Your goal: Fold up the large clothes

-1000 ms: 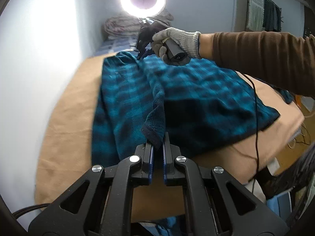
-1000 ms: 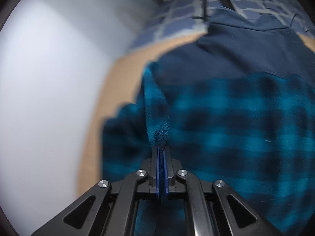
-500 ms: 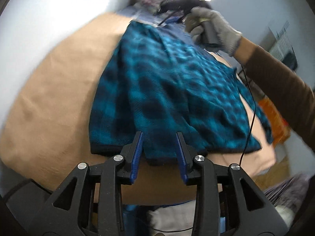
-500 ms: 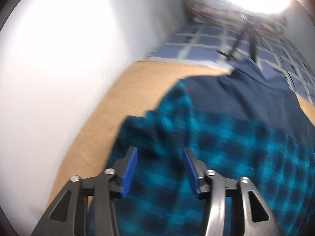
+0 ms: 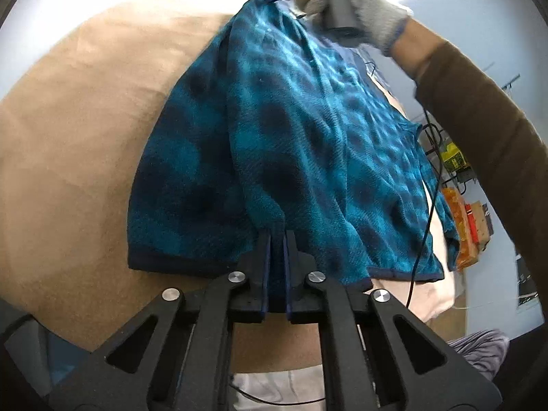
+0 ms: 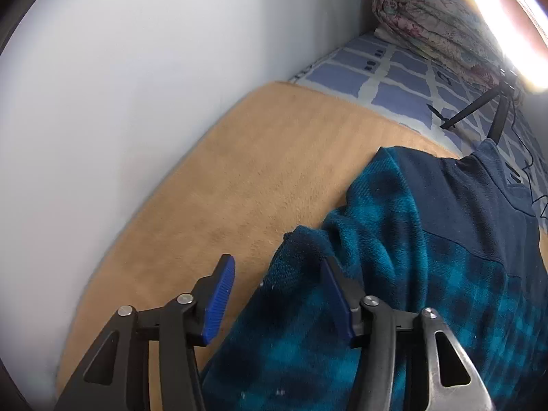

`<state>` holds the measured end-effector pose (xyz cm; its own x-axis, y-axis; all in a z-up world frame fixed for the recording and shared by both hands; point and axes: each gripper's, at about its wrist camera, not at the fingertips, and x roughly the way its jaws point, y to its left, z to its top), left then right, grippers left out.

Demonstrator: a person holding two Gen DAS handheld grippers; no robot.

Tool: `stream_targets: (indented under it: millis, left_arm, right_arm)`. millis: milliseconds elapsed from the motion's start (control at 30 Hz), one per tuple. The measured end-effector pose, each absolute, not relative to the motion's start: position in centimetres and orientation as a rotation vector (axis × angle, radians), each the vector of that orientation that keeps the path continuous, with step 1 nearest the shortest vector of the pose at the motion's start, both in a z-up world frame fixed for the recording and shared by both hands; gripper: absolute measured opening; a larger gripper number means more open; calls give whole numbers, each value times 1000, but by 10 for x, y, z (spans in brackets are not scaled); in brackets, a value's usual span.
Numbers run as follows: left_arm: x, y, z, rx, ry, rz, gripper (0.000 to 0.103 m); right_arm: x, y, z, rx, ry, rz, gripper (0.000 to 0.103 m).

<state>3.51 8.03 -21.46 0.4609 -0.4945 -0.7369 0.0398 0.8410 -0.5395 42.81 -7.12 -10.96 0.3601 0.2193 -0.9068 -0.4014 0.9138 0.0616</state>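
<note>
The left claw [image 5: 275, 239] is clenched on the hem of the teal plaid fleece [image 5: 301, 130], its jaws having just been closing with a pinch of fabric between them. This grip at the bottom edge, judged from the ridge of cloth running up from it, seems meant to carry one side panel across in a lengthwise fold. The right claw [image 6: 277, 294] stands released, though its jaws have just been closing somewhat; the shoulder end of the fleece lies between its pads, one pad against the cloth and the other over bare blanket, so nothing is gripped there yet. It looks ready to take the matching upper corner.

The fleece lies spread on the tan blanket [image 5: 78, 130] covering a bed, collar toward the far end. Beyond it are a blue checked sheet [image 6: 404, 78], a rolled floral quilt [image 6: 431, 24] and a tripod leg [image 6: 479, 109] close to the collar. A dangling black cable [image 5: 426, 212] crosses the fleece and could snag during the fold.
</note>
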Motion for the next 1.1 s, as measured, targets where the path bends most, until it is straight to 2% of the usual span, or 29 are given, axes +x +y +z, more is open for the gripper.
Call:
stream_targets:
  millis: [33, 67, 100, 167, 500, 633, 800, 833, 867, 900, 933, 967, 1000, 1100]
  left_arm:
    - [33, 79, -212, -471, 1040, -343, 2]
    - [32, 78, -210, -462, 1032, -345, 2]
    - [31, 77, -207, -458, 1024, -347, 1]
    - [29, 81, -201, -466, 1006, -346, 1]
    - [27, 103, -179, -418, 925, -235, 1]
    - [32, 114, -193, -379, 953, -143, 1]
    - [41, 116, -220, -408, 1028, -105, 1]
    - [40, 114, -218, -397, 1018, -104, 3]
    - [40, 113, -215, -387, 1005, -105, 7]
    - [40, 113, -212, -387, 993, -105, 20]
    - [40, 113, -209, -395, 984, -98, 43]
    - [39, 117, -207, -416, 972, -91, 52]
    - [39, 123, -206, -447, 958, -89, 55]
    - [44, 138, -215, -539, 982, -92, 55]
  right_arm:
    - [429, -68, -114, -198, 1144, 394, 34]
    - [430, -65, -120, -215, 1159, 384, 18]
    - [431, -65, -125, -227, 1172, 368, 9]
    - [432, -68, -126, -223, 1171, 352, 4]
    - [441, -77, -105, -162, 1134, 344, 1]
    - [450, -74, -100, -110, 1114, 358, 0]
    - [455, -61, -123, -102, 1118, 399, 1]
    - [454, -59, -128, -112, 1111, 397, 2]
    - [453, -58, -130, -113, 1102, 403, 9]
    - [451, -60, -128, -105, 1093, 412, 26]
    - [450, -63, -126, -92, 1084, 420, 31]
    - [445, -71, -116, -70, 1051, 428, 33]
    - [440, -80, -107, -52, 1021, 427, 33]
    - [413, -113, -81, 4, 954, 467, 33]
